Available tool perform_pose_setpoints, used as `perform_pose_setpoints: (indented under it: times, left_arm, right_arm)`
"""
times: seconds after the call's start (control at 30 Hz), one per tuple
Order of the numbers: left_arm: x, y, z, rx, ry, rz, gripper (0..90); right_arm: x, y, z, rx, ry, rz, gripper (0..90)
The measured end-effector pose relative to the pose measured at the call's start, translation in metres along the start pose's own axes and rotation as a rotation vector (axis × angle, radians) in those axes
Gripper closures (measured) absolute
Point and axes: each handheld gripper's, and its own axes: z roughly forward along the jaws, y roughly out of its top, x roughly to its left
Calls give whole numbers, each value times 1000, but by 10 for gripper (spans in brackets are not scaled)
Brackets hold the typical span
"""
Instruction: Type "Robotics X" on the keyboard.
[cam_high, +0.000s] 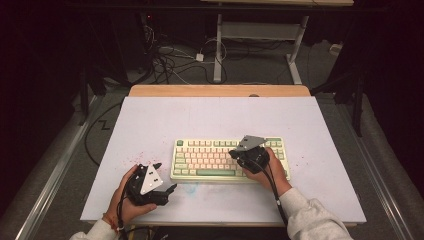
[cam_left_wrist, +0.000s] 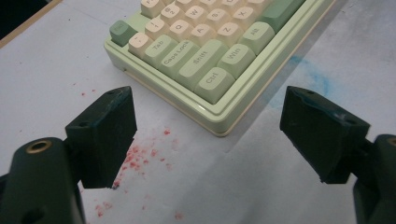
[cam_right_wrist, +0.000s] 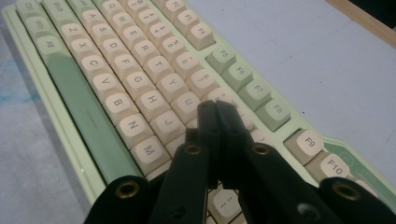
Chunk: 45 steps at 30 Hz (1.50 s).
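Observation:
A pale green keyboard (cam_high: 210, 160) with cream keys lies on the white mat (cam_high: 220, 117), right of centre. My right gripper (cam_high: 236, 154) hovers over the keyboard's right half, jaws pressed together with nothing between them. In the right gripper view its shut tips (cam_right_wrist: 215, 109) sit just above the letter keys (cam_right_wrist: 116, 79) near the U and J. My left gripper (cam_high: 165, 176) rests in the hand near the mat's front edge, left of the keyboard. Its jaws stand wide open (cam_left_wrist: 210, 135) and empty, facing the keyboard's front left corner (cam_left_wrist: 205, 51).
Red specks (cam_left_wrist: 135, 158) dot the mat by the left gripper, and a blue smear (cam_left_wrist: 313, 77) marks it in front of the keyboard. A wooden table edge (cam_high: 220, 90) borders the mat's far side. Cables (cam_high: 170, 60) and desk legs lie on the floor beyond.

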Motion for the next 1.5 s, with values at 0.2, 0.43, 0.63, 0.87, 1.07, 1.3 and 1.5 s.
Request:
perform_pose_setpoints:
  times: [0.2,0.43,0.63,0.87,1.07,1.3,1.5]
  left_arm:
    - [0,0,0,0,-2,-2,174]
    - [0,0,0,1,-3,-4,174]
    - [-1,0,1,3,-5,-3,175]
    - [0,0,0,2,-4,-6,175]
    - [0,0,1,9,-8,-3,174]
    - [-1,0,2,15,-6,1,174]
    - [0,0,1,16,-6,-1,175]
  right_arm:
    - [-4,0,10,35,-8,3,900]
    - [-6,1,13,54,-23,19,900]
    - [-7,-1,15,70,-18,30,900]
    - [-8,0,8,22,-15,43,900]
    - [-6,3,-3,-33,-10,49,890]
    - [-6,4,-15,-92,-21,52,771]
    - [-6,4,-27,-144,-22,48,483]
